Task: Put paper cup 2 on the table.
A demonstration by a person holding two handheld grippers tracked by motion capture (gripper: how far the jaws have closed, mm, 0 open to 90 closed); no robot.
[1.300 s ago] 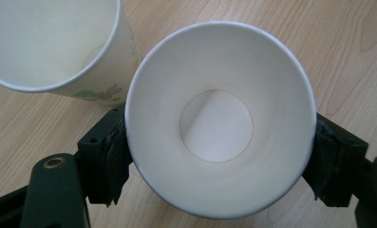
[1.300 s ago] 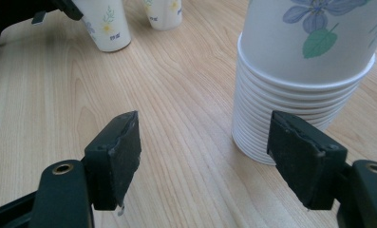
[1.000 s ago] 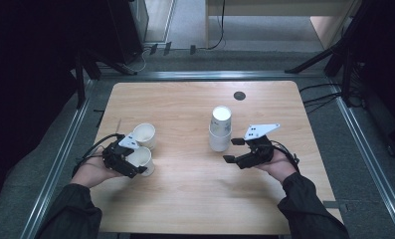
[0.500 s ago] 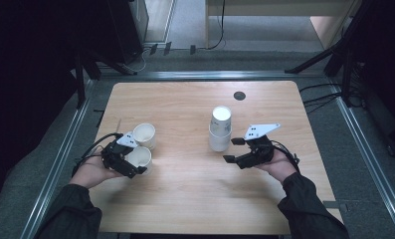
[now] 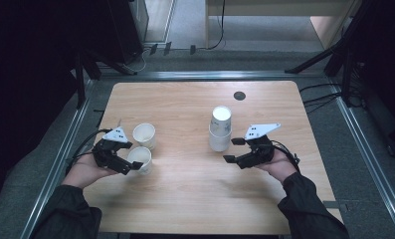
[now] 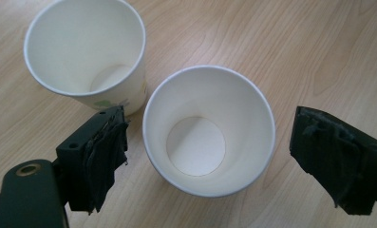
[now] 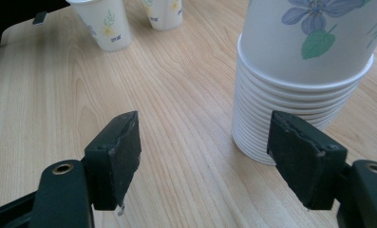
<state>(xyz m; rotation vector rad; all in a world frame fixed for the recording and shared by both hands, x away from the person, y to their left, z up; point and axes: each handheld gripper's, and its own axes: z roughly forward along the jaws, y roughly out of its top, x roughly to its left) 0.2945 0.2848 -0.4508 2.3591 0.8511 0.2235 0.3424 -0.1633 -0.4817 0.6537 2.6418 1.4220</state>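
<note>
Two paper cups (image 5: 144, 134) already stand apart near the table's (image 5: 185, 104) left edge, the left tongs (image 5: 129, 160) just opened wide around the nearer one, while the right tongs (image 5: 235, 150) gape empty beside the remaining stack (image 5: 220, 128).

A white paper cup (image 6: 209, 130) stands upright and empty on the desk (image 5: 185, 199), mouth open upward. A second empty white cup (image 6: 86, 52) with a small floral print stands just beside it. Well apart to the right stands a stack of flower-printed cups (image 5: 220, 128), mouths down.
</note>
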